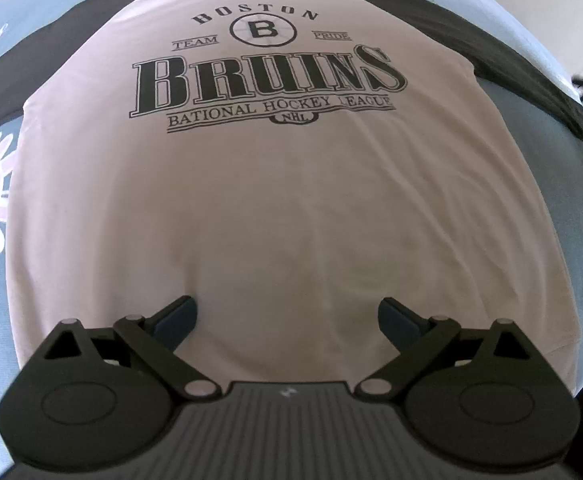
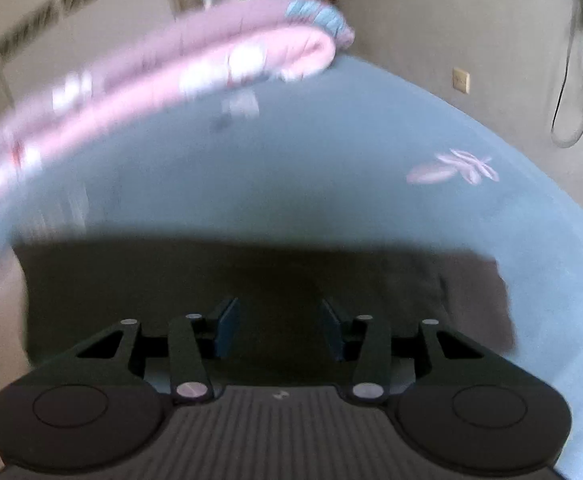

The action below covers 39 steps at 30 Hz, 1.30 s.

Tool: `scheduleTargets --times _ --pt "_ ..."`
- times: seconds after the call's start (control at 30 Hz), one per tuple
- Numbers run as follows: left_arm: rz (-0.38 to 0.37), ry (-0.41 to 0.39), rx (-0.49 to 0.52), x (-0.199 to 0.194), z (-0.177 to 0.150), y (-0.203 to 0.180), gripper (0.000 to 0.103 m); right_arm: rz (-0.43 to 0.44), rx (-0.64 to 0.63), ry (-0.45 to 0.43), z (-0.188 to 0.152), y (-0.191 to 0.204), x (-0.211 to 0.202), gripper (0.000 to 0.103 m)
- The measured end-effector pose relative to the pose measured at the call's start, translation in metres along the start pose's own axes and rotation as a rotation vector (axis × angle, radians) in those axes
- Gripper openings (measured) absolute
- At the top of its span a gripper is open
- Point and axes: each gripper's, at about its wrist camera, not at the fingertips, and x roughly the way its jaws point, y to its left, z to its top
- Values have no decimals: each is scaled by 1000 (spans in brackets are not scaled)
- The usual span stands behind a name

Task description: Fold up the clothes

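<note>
The left gripper (image 1: 287,320) hangs with its two fingers spread wide and nothing between them, low over the bottom part of a shirt (image 1: 275,208). The shirt lies flat, front side up, on a blue bedsheet (image 1: 547,152) printed with pale flowers. Its body is white or very light, its long sleeves and collar band are dark, and a dark print across the chest reads "Boston Bruins". Both sleeves stretch out to the sides, away from the body, and the collar points to the far end of the bed. Light creases run through the lower part of the cloth near the fingers.

The right gripper (image 2: 278,330) also has its fingers apart, though less widely, and holds nothing. Just beyond the fingers lies a dark sleeve (image 2: 251,272) of the shirt, stretched crosswise on the same bedsheet (image 2: 331,152); whether the fingers touch it cannot be told, as this view is blurred. Farther off, a pink folded blanket (image 2: 195,56) sits at the far edge of the bed, with a pale wall (image 2: 431,16) behind it.
</note>
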Motion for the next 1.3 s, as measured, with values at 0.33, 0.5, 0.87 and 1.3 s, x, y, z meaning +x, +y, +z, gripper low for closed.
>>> scheduleTargets --times 0.33,0.5,0.87,1.3 --pt "-11 5 -16 1 2 3 97 106 275 122 36 -33 64 50" --pt "-18 3 -25 1 2 3 98 125 302 190 30 -30 77 50" --pt "-40 -2 -30 0 3 7 98 53 259 33 41 -14 75 50" --pt "-31 -9 -13 0 2 4 99 144 -63 210 -45 43 30 54"
